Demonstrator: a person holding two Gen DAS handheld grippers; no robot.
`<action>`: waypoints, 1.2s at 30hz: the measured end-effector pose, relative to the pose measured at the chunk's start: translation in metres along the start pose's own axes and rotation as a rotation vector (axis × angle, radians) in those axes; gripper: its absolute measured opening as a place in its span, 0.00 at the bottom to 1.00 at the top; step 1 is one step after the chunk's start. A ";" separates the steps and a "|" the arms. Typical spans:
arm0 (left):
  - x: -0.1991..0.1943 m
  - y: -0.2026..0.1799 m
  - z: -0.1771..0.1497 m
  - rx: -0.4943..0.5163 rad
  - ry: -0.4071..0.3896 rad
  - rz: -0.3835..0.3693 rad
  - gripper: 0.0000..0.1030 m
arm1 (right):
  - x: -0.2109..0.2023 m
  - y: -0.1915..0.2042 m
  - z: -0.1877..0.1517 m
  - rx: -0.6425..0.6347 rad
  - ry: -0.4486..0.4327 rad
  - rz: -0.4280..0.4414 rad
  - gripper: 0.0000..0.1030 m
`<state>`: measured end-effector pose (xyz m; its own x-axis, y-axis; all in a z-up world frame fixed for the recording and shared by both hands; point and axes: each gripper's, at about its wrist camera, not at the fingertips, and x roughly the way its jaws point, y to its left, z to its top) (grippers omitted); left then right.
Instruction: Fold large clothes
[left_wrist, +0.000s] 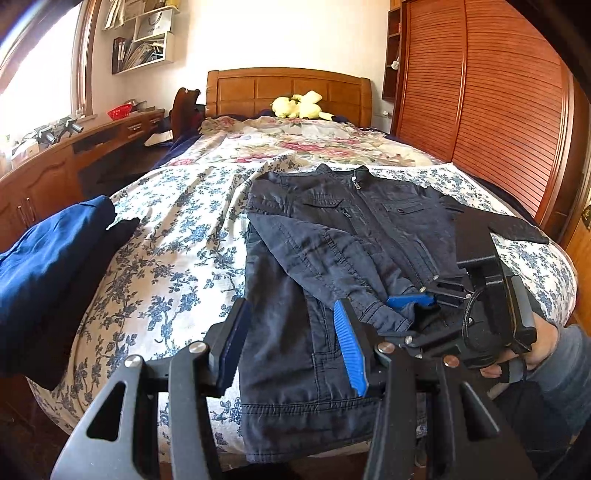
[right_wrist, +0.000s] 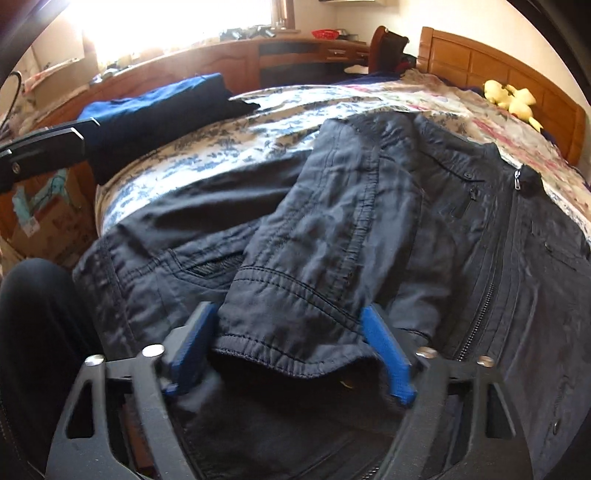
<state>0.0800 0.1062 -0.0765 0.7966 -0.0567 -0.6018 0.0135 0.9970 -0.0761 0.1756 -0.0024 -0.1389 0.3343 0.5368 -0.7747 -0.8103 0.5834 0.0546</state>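
A dark navy zip jacket (left_wrist: 332, 229) lies front up on the floral bed cover (left_wrist: 177, 236), collar toward the headboard. One sleeve is folded across its chest, and the cuff (right_wrist: 295, 332) points toward me. My right gripper (right_wrist: 287, 310) is down at that cuff. Its blue fingers (right_wrist: 388, 358) stand on either side of the cuff, which fills the gap, and I see no pinch. In the left wrist view the right gripper (left_wrist: 413, 306) sits low on the jacket (right_wrist: 461, 240), held by a hand (left_wrist: 539, 347). My left gripper (left_wrist: 291, 347) hovers open above the jacket's near hem, holding nothing.
Folded blue and black garments (left_wrist: 48, 258) sit at the bed's left edge. A yellow plush toy (left_wrist: 299, 105) rests by the wooden headboard (left_wrist: 288, 88). A slatted wardrobe (left_wrist: 498, 110) stands on the right and a wooden desk (left_wrist: 74, 147) on the left. A cardboard box (right_wrist: 48, 221) is beside the bed.
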 end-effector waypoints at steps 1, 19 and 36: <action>0.000 -0.001 0.000 0.002 0.000 0.000 0.45 | 0.000 -0.002 -0.001 0.001 0.003 0.006 0.49; 0.026 -0.052 0.028 0.045 -0.034 -0.047 0.45 | -0.150 -0.112 -0.006 0.276 -0.380 -0.055 0.05; 0.041 -0.131 0.048 0.110 -0.053 -0.086 0.45 | -0.160 -0.196 -0.085 0.478 -0.262 -0.337 0.30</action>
<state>0.1395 -0.0242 -0.0533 0.8203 -0.1425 -0.5539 0.1473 0.9884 -0.0363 0.2401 -0.2548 -0.0791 0.6888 0.3726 -0.6219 -0.3565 0.9210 0.1569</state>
